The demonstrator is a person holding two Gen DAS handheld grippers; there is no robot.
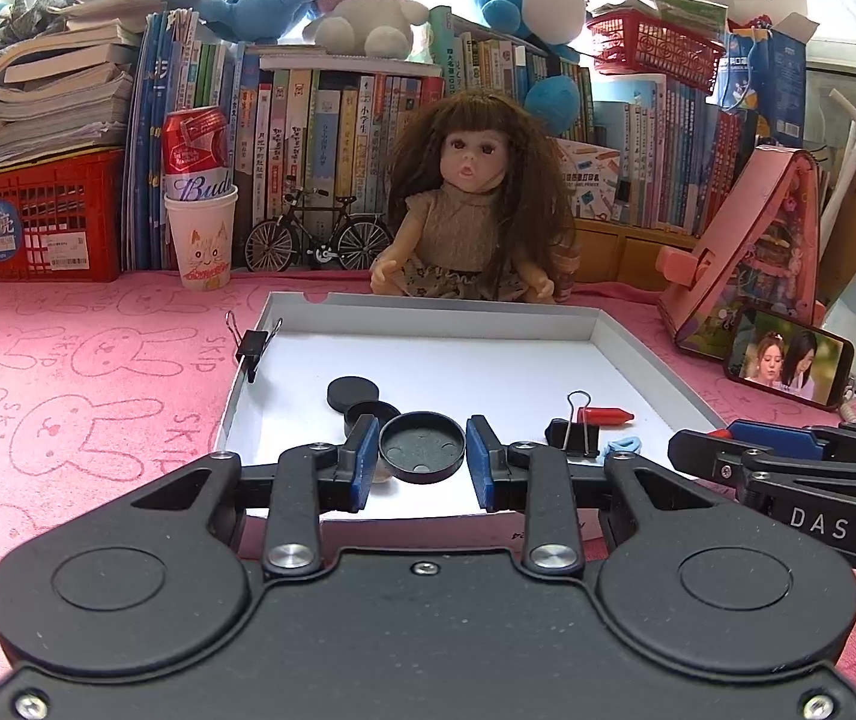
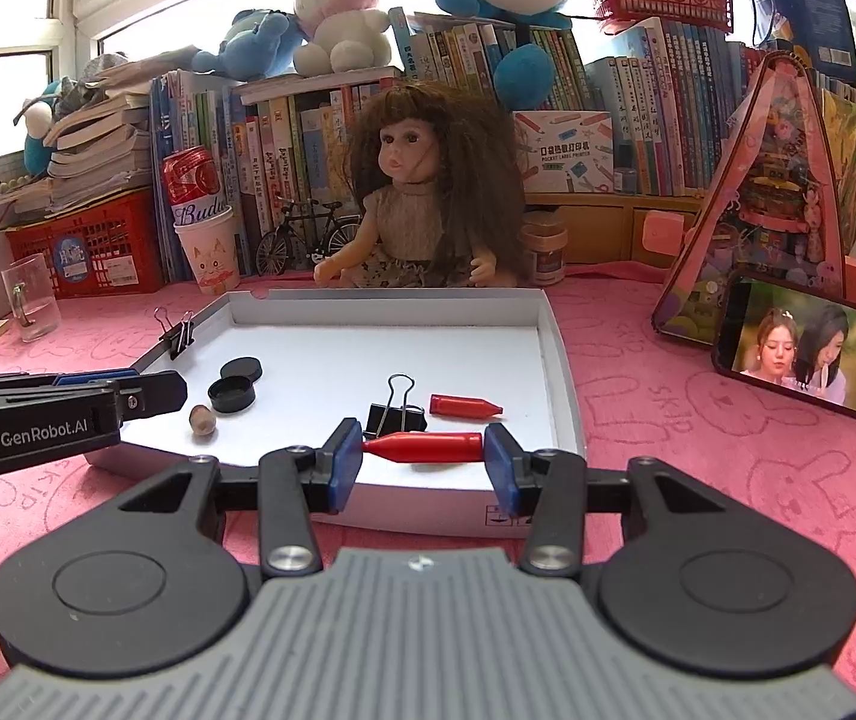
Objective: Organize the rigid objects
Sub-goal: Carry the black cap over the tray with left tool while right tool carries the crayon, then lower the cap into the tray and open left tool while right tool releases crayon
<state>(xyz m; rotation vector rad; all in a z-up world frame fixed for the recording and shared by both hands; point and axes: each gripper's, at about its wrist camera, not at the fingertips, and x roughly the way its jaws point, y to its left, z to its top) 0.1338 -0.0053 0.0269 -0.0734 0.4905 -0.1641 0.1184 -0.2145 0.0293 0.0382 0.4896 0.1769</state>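
Over the white tray (image 2: pixel 560 360), the right gripper (image 2: pixel 422 450) clamps a red cap (image 2: pixel 428 447) end to end, long axis three-to-nine o'clock, its twin (image 2: pixel 464 407) at one o'clock, while the left gripper (image 1: pixel 422 456) pinches a black lid (image 1: pixel 422 447).

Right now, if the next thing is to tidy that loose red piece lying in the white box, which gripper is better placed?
Right, probably. The loose red piece lies just beyond the right gripper, though it already grips another red piece. The left gripper holds a black cap over the white box's other side.
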